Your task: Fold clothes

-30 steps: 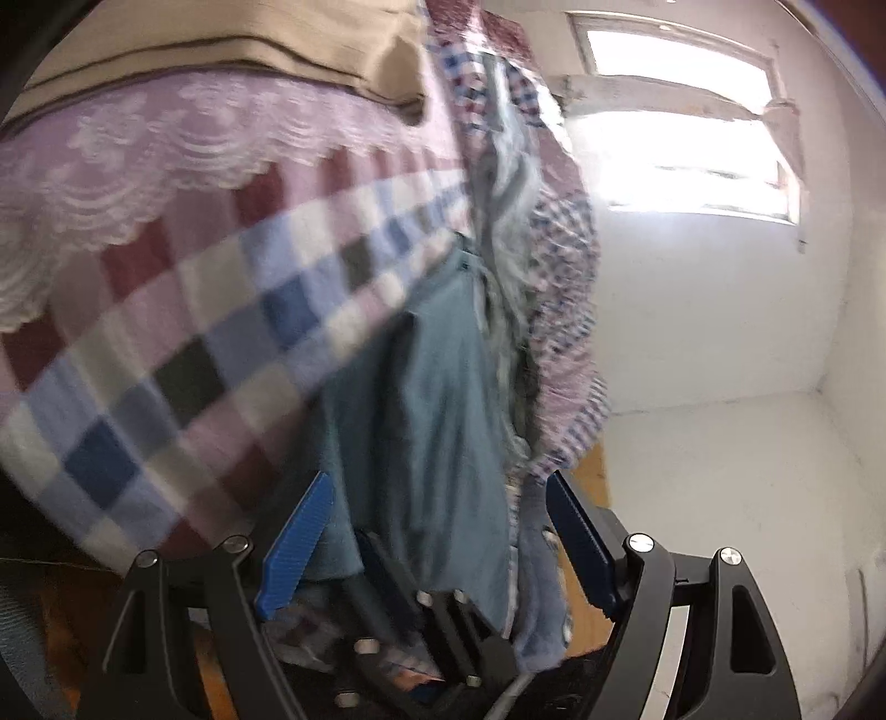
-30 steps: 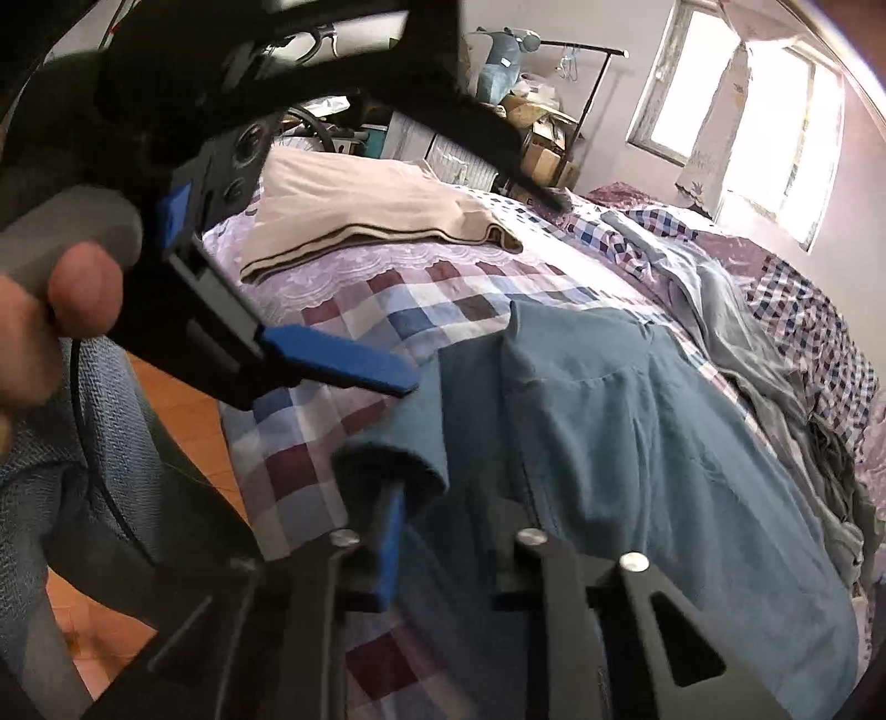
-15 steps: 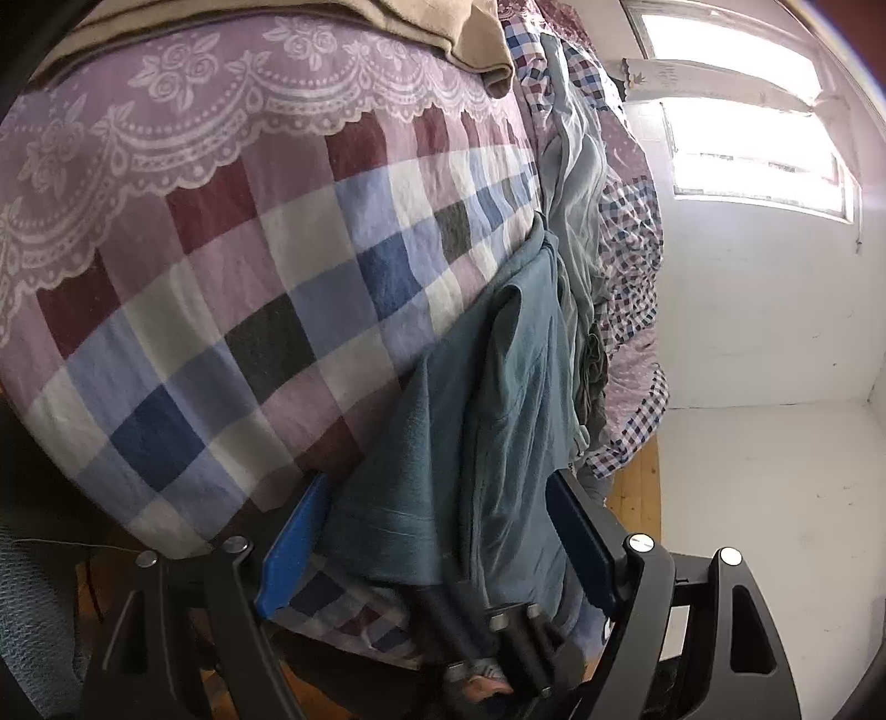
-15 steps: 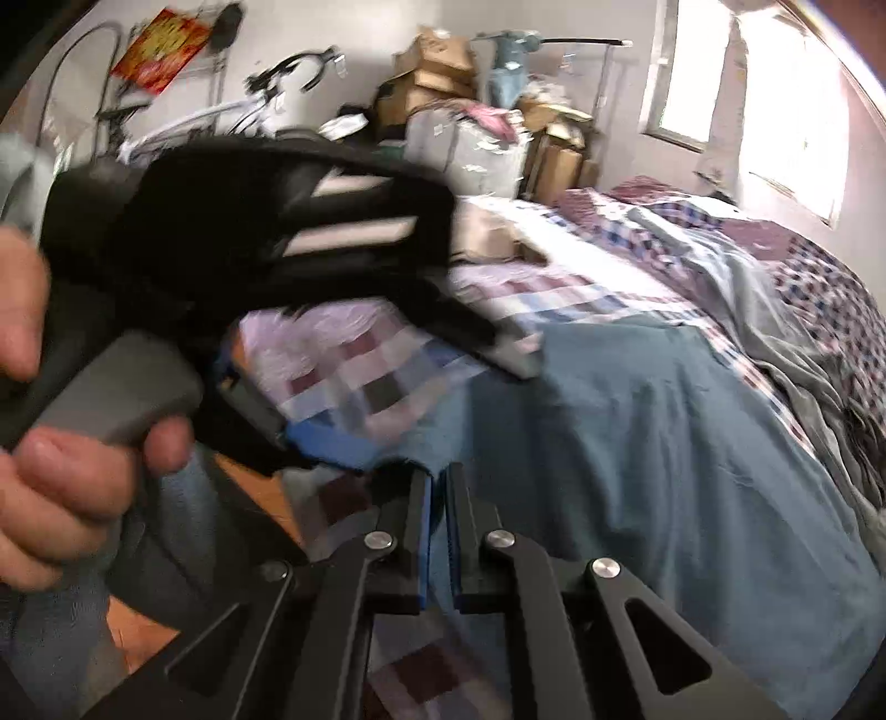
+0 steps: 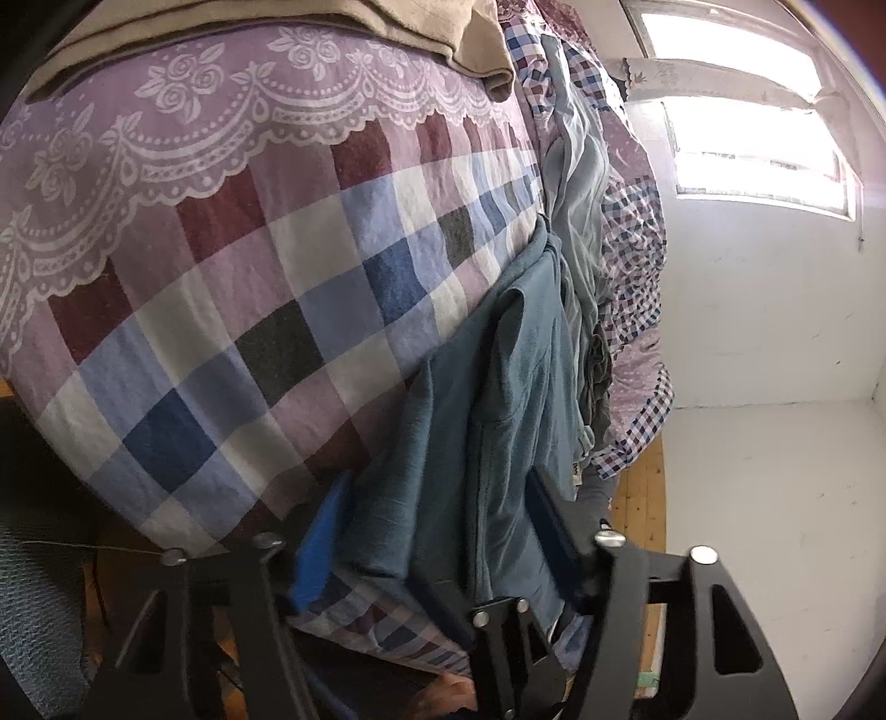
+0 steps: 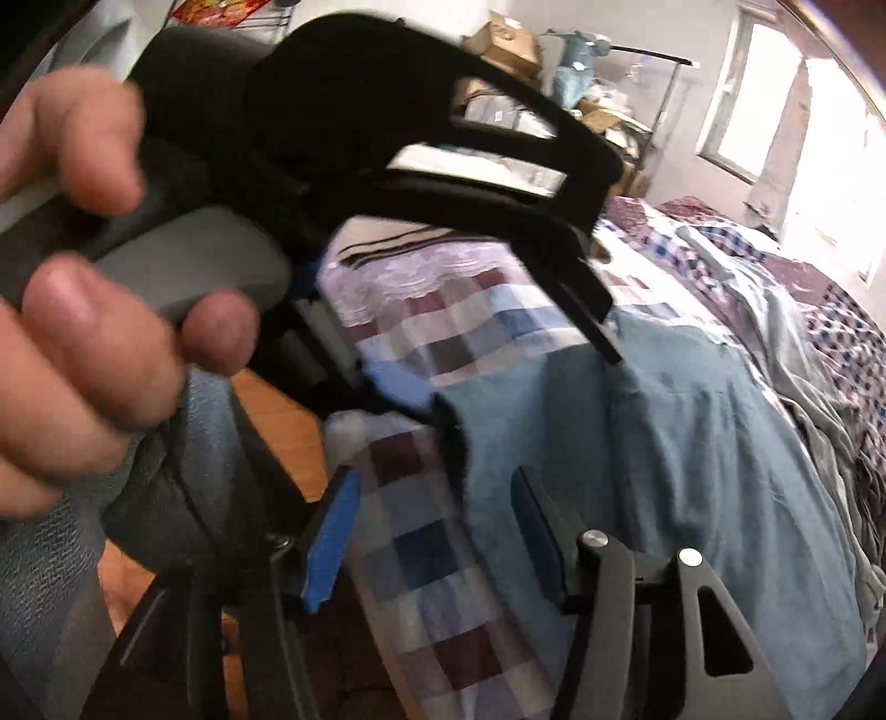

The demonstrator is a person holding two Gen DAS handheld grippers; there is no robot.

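Straddling the near hem of the blue shirt [image 5: 498,410] spread on the checked bedspread [image 5: 232,310], left gripper [image 5: 437,526] and right gripper [image 6: 437,531] both gape wide, gripping nothing, seemingly poised to pinch it for folding

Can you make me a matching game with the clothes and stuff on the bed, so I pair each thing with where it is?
Things:
1. teal-blue fleece garment
2. folded beige garment
3. checked patchwork bedspread
4. brown cardboard boxes

Places:
A. stacked at the back of the room
B. on the lace-print end of the bed
C. covering the bed
D. between both grippers' fingers

Pairs: 1-D, 2-B, 3-C, 4-A
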